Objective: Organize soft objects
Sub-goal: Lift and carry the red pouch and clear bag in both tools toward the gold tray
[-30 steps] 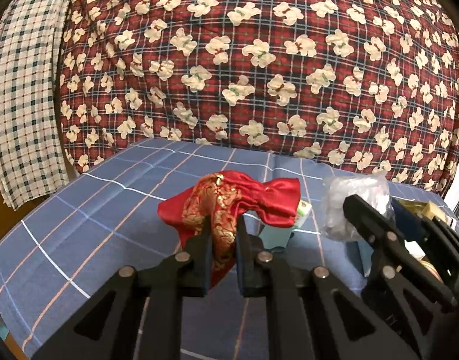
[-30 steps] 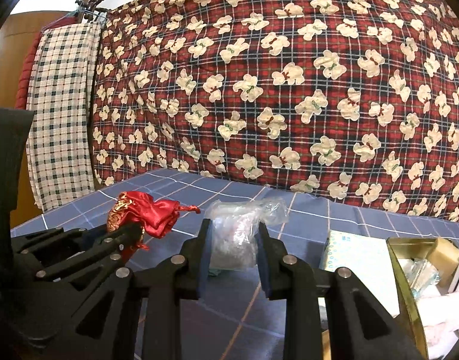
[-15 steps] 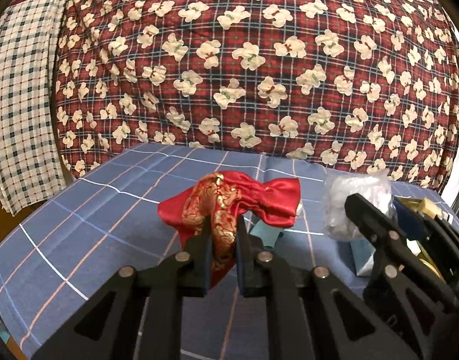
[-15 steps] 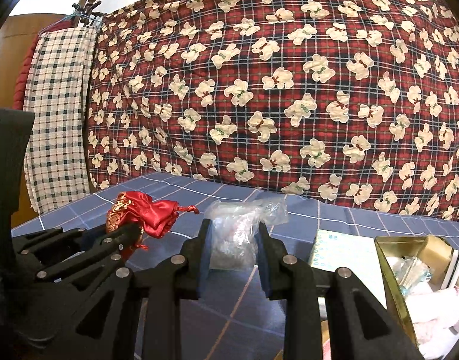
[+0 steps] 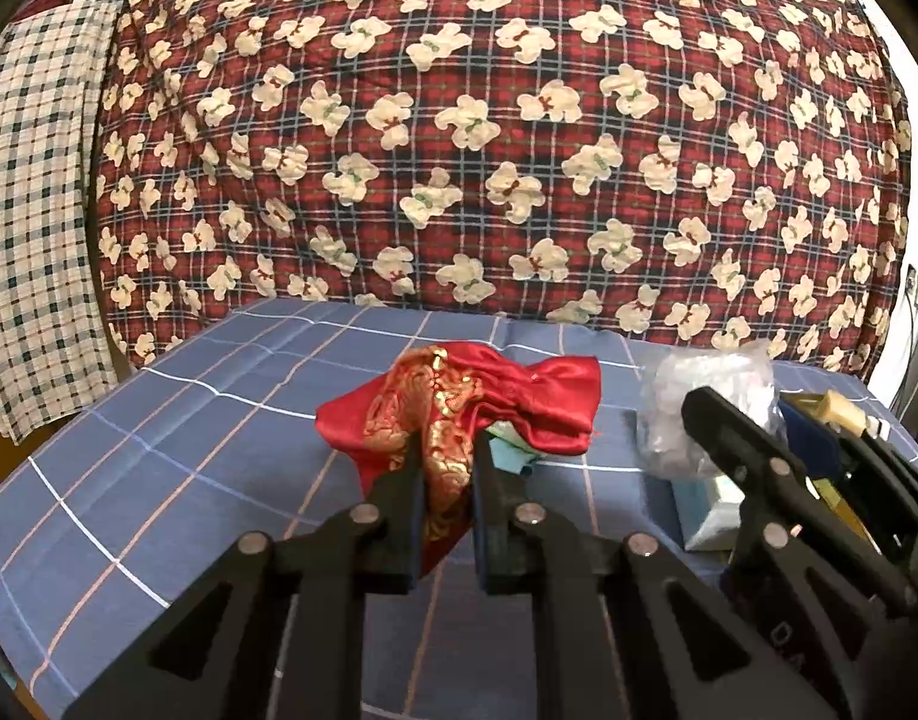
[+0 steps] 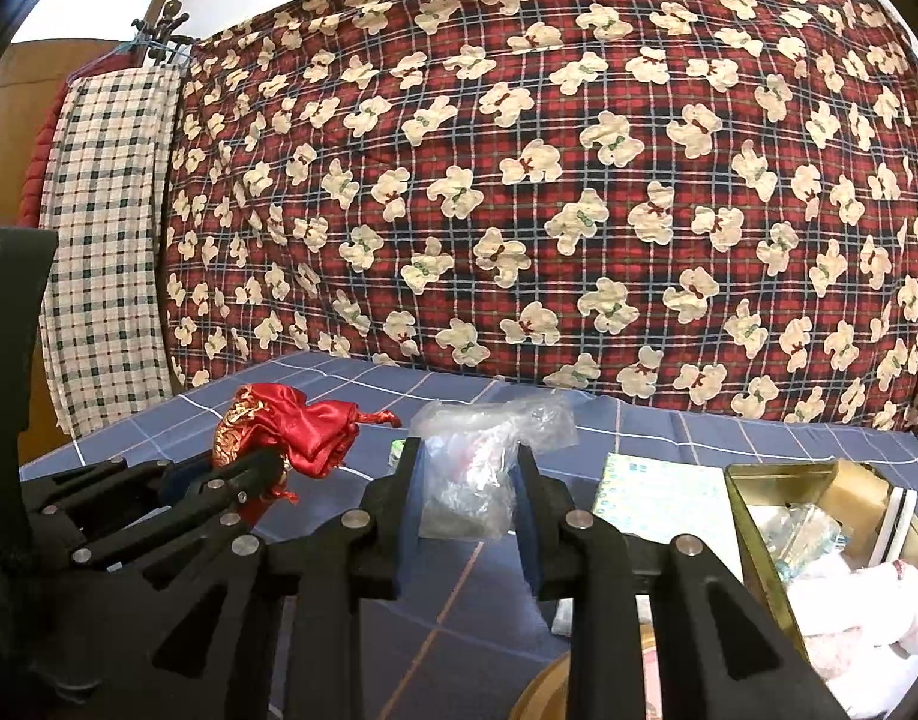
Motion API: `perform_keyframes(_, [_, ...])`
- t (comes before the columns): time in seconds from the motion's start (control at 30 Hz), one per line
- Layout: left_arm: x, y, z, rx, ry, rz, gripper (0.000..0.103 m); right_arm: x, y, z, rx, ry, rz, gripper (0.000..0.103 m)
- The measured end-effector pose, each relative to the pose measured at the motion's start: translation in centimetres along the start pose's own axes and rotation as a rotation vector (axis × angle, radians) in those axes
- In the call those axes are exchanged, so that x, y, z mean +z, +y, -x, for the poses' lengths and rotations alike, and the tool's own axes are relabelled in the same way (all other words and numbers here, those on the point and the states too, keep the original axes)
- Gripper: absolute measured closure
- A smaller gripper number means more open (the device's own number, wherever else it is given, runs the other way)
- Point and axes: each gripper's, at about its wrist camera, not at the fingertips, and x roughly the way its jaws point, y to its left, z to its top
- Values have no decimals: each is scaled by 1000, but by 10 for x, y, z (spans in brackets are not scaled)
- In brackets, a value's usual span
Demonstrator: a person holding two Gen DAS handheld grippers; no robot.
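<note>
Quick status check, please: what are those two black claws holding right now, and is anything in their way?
Left gripper shut on red pouch. Right gripper shut on clear plastic bag. Both lifted over blue cloth. Nothing blocking.

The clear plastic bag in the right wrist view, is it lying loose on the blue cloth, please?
No, the clear plastic bag is clamped between the jaws of the right gripper, lifted off the blue cloth.

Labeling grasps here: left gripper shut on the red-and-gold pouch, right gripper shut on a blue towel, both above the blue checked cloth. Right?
One error: the right gripper holds a clear plastic bag, not a blue towel, as the right wrist view shows. The left gripper is shut on the red-and-gold pouch, both above the blue checked cloth.
</note>
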Motion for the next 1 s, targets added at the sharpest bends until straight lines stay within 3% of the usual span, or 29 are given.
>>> perform_keyframes(1.0, [-1,-37,-4,-96,13,-13,93,-4,-40,15,-98,-13,-69,73])
